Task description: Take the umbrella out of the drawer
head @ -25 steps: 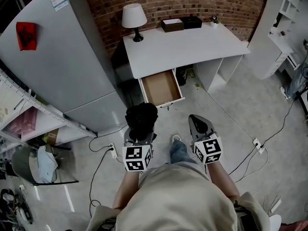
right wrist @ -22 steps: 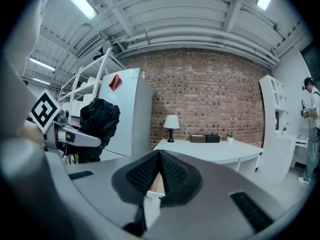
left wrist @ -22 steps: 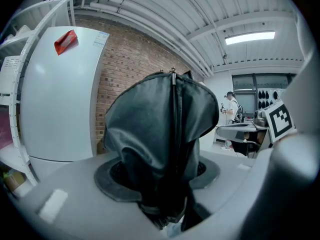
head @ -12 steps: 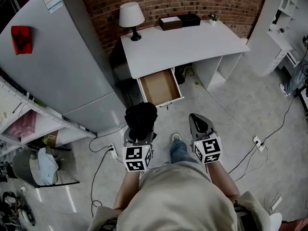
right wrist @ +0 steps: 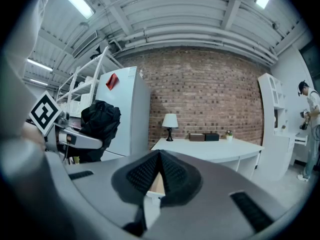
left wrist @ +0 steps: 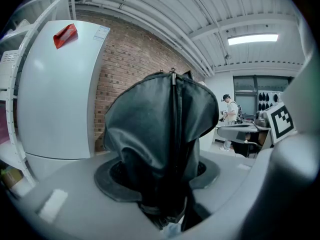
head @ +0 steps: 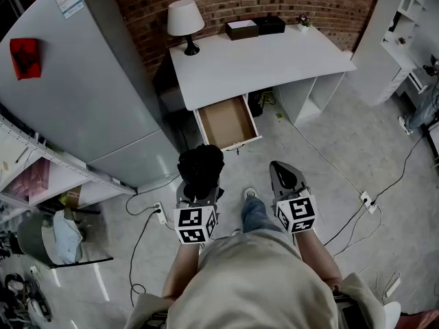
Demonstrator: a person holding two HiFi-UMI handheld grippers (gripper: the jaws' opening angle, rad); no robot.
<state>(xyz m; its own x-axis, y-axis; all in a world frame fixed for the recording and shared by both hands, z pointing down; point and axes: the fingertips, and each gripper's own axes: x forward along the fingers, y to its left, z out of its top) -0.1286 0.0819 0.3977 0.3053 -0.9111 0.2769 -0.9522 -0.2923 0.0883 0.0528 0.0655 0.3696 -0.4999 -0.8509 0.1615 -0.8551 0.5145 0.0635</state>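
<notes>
umbrella (head: 201,172): black, folded, pinched in fingers (left wrist: 55,199) of left gripper (head: 196,196). held above floor (head: 329,149), near side of the open drawer (head: 228,123) under white counter (head: 260,60), well apart from it. right gripper (head: 286,177) just right: fingers pressed together, nothing between.

Between the jaws of the left gripper (left wrist: 160,184), the umbrella (left wrist: 160,124) blocks everything beyond (its lower end is buried there too).
</notes>
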